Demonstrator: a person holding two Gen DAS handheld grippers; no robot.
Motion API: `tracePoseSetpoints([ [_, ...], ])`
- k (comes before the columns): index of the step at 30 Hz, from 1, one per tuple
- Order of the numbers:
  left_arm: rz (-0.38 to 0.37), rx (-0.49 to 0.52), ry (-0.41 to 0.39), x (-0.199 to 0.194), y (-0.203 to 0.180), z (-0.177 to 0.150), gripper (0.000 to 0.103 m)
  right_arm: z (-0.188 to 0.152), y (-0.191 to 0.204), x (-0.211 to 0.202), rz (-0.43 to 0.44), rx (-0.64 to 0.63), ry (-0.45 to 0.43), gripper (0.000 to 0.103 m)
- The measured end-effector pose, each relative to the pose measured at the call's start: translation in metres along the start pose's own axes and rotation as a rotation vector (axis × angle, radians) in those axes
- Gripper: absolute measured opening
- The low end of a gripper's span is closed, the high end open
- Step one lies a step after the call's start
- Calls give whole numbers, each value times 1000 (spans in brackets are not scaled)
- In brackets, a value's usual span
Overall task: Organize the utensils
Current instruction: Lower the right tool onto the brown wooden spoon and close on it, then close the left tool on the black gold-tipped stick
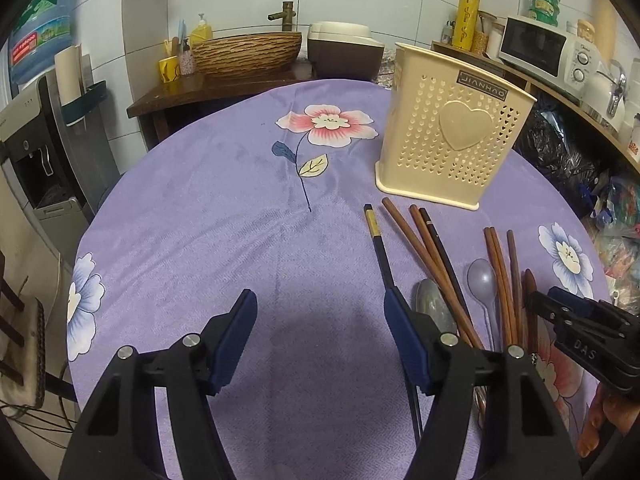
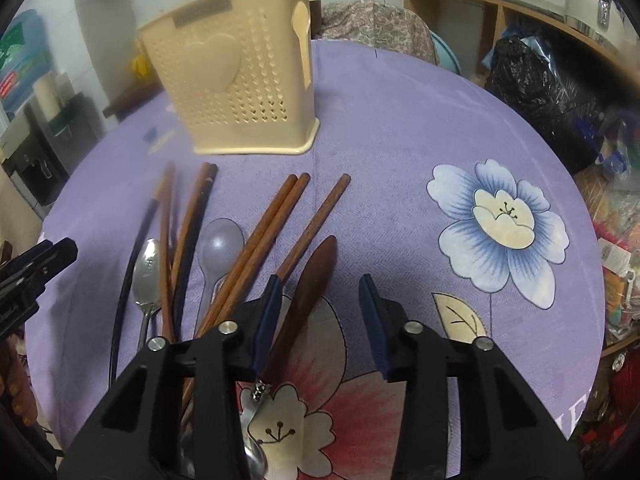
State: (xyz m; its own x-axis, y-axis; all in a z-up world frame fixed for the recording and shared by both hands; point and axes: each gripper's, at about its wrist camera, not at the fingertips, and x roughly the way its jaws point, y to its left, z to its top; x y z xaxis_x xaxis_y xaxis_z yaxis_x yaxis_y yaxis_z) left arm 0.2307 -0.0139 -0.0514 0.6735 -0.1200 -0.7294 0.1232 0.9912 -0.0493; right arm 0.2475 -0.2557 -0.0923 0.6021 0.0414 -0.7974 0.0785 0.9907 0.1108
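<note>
A: Where is everything lying?
B: Chopsticks (image 2: 276,224) and spoons are lying on the surface before the beige holder (image 2: 236,80).
A: And the claws?
B: Right claw (image 2: 320,286), part-open and empty, is straddling a wooden knife (image 2: 308,292); left claw (image 1: 320,304) gaping, empty. Grip mid-handle.

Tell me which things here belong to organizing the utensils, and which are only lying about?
Belong: beige utensil holder, wooden chopsticks, black chopstick, metal spoon, plastic spoon, dark wooden spatula.
Lying about: microwave, rice cooker, basket, water jug.
</note>
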Motion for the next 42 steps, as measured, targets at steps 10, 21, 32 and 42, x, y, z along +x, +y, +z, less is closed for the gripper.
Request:
tracePoseSetpoints([
  [10,-7,10,28,8,0,0,66,12,-3,13,-6,5,9,23],
  [21,-70,23,119,43,-26,31,53,14,-4,14,9,-15,12,22],
  [32,-29,59,177,82,-43,42,37,13,-4,14,14,-26,4,22],
  [42,25,75,177,96,-43,58,14,18,-3,17,21,-34,6,22],
])
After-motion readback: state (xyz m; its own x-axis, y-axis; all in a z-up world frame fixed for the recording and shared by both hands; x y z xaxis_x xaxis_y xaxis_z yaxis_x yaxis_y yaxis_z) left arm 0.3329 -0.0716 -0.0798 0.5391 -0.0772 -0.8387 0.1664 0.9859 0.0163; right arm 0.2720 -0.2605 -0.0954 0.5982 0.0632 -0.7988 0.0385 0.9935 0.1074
